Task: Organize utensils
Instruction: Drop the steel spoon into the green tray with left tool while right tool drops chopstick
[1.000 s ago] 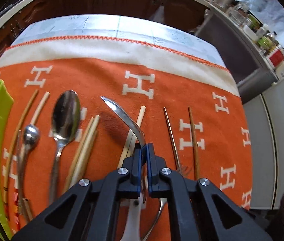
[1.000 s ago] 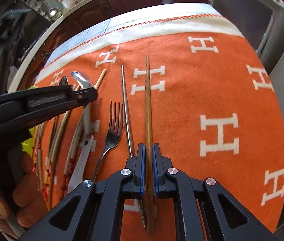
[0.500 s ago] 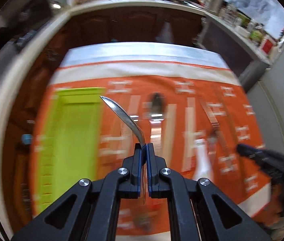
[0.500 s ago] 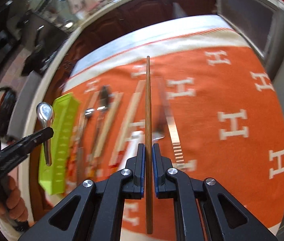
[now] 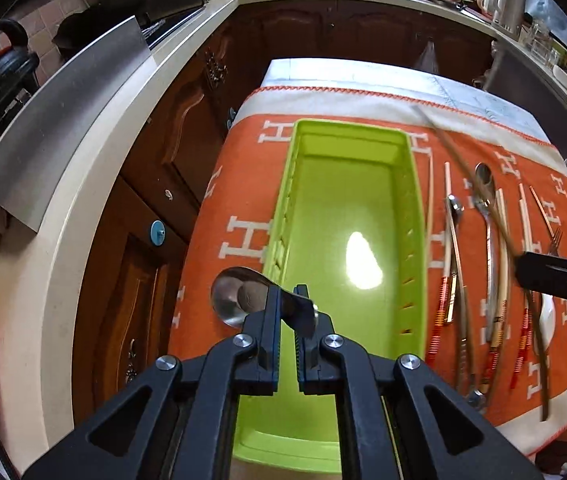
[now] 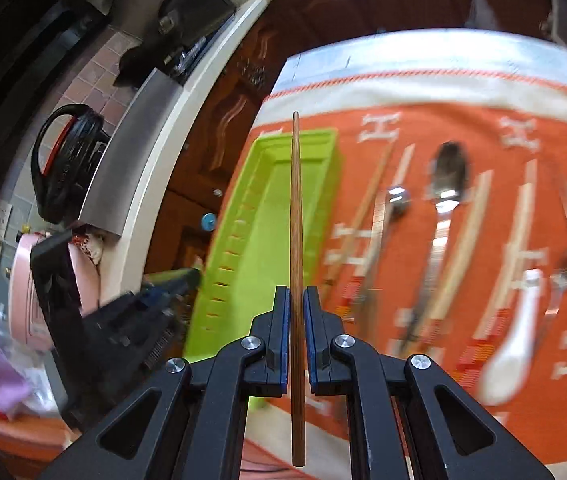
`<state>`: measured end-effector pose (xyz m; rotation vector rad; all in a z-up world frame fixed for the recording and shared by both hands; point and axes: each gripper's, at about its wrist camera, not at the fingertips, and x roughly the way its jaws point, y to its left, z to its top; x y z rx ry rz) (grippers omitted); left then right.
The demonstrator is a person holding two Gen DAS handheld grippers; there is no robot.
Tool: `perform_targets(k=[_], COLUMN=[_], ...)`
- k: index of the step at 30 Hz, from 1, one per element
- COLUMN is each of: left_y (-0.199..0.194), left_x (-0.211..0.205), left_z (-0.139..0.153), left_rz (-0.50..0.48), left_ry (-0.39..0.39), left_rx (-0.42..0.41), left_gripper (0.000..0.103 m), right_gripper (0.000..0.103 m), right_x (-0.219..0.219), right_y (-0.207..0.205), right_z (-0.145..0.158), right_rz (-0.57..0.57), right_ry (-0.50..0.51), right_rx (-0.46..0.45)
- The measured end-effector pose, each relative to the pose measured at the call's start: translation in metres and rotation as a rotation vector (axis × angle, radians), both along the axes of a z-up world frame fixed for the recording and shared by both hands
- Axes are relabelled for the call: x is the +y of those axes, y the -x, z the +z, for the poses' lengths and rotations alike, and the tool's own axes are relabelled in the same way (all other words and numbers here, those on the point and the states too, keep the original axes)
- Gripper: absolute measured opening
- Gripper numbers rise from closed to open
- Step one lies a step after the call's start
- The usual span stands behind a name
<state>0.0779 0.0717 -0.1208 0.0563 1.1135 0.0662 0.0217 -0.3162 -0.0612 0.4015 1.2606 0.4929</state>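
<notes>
**Both grippers loaded, both over the green tray now**

Left gripper [image 5: 288, 320] has a metal spoon [image 5: 239, 294] across its tips; the bowl pokes out to the left of the fingers and the handle stub runs right, so its long axis sits crosswise to the jaws, which look a bit apart, so honestly I can't tell how firmly they pinch it; the spoon hangs right over the left wall of the green tray [image 5: 411, 216], bowl outside it above the orange cloth [image 5: 243, 184].

Right gripper [image 6: 294, 320] is clamped on a brown chopstick [image 6: 296, 208]; it runs dead straight between the fingers, tip pointing away from the camera, butt end sticking back past the pads; its far half lies over the tray [image 6: 255, 216].

Leftover stuff stays lined up on the cloth right of the tray, all pointing lengthwise like it: a big spoon [image 6: 445, 184], a white ceramic spoon [image 6: 515, 344], pale chopsticks [image 6: 515, 240], a fork [image 5: 555, 240].

Versus a second ago: the spoon pointed forward out of the jaws, now it's swung sideways; both grippers were over the utensil row, now shifted left to the tray.
</notes>
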Motion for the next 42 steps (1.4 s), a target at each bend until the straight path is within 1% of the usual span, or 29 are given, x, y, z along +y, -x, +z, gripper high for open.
perform_targets(k=[4,5,7,11,12,14,16,18,19,20,21,22,23,25,27,28,29,30,32,33,35,37,39,40,42], left_y=[0.002,0.004,0.008,0.018,0.019,0.024,0.028,0.028,0.029,0.03,0.031,0.032,0.033,0.037,0.039,0.041,0.043,0.043,0.045,0.047,0.048,0.048,0.047,0.046,0.042], left_x=[-0.005,-0.007,-0.015,-0.033,-0.037,-0.041,-0.047,-0.048,-0.047,-0.046,-0.046,-0.044,-0.043,-0.038,-0.031,-0.028,-0.025,-0.023,-0.021,-0.022,-0.022,-0.022,-0.019,-0.016,-0.011], left_z=[-0.003,-0.003,-0.001,0.001,0.002,0.004,0.0,-0.01,-0.015,-0.02,-0.025,-0.03,-0.033,-0.033,-0.027,-0.025,-0.021,-0.017,-0.008,-0.004,0.002,0.007,0.01,0.013,0.016], left_rz=[-0.05,-0.065,-0.102,-0.178,-0.192,-0.22,-0.25,-0.259,-0.26,-0.256,-0.249,-0.243,-0.234,-0.215,-0.185,-0.178,-0.168,-0.159,-0.152,-0.155,-0.156,-0.149,-0.133,-0.118,-0.09], left_ry=[-0.001,0.0,-0.008,-0.053,-0.052,-0.024,0.0,0.035,0.063,0.078,0.079,0.073,0.071,0.093,0.131,0.152,0.17,0.176,0.177,0.178,0.172,0.156,0.157,0.162,0.194], left_rx=[-0.023,-0.033,-0.054,-0.083,-0.088,-0.103,-0.096,-0.063,-0.053,-0.035,-0.021,-0.012,-0.003,0.01,0.004,-0.003,-0.012,-0.018,-0.035,-0.041,-0.051,-0.05,-0.048,-0.049,-0.042], left_gripper=[0.005,0.005,0.005,0.005,0.005,0.005,0.003,0.003,0.003,0.003,0.005,0.006,0.009,0.013,0.028,0.034,0.045,0.053,0.059,0.064,0.069,0.069,0.069,0.069,0.069], right_gripper=[0.007,0.007,0.007,0.007,0.007,0.008,0.014,0.03,0.032,0.037,0.037,0.037,0.037,0.037,0.039,0.04,0.043,0.045,0.046,0.046,0.047,0.047,0.047,0.047,0.047], right_x=[0.041,0.041,0.057,0.071,0.074,0.076,0.078,0.074,0.069,0.063,0.059,0.053,0.049,0.041,0.035,0.031,0.028,0.025,0.02,0.019,0.016,0.014,0.012,0.012,0.01], right_y=[-0.021,-0.023,-0.029,-0.039,-0.042,-0.046,-0.048,-0.046,-0.044,-0.042,-0.041,-0.04,-0.039,-0.037,-0.035,-0.033,-0.032,-0.03,-0.028,-0.025,-0.02,-0.015,-0.012,-0.009,-0.006], right_z=[-0.021,-0.027,-0.034,-0.052,-0.056,-0.07,-0.075,-0.075,-0.073,-0.07,-0.069,-0.069,-0.069,-0.071,-0.069,-0.067,-0.067,-0.066,-0.064,-0.063,-0.061,-0.058,-0.056,-0.054,-0.051], right_rz=[-0.005,-0.006,-0.012,-0.022,-0.025,-0.024,-0.013,-0.022,-0.031,-0.042,-0.051,-0.052,-0.05,-0.055,-0.054,-0.052,-0.053,-0.054,-0.052,-0.05,-0.043,-0.031,-0.022,-0.02,-0.01], right_ry=[-0.013,-0.013,-0.016,-0.003,-0.001,-0.001,-0.008,0.001,0.011,0.043,0.083,0.088,0.084,0.096,0.127,0.137,0.149,0.152,0.145,0.142,0.144,0.144,0.151,0.15,0.147], right_rx=[0.089,0.095,0.105,0.117,0.126,0.144,0.157,0.144,0.132,0.12,0.108,0.103,0.105,0.113,0.089,0.084,0.077,0.074,0.069,0.065,0.058,0.051,0.046,0.041,0.034])
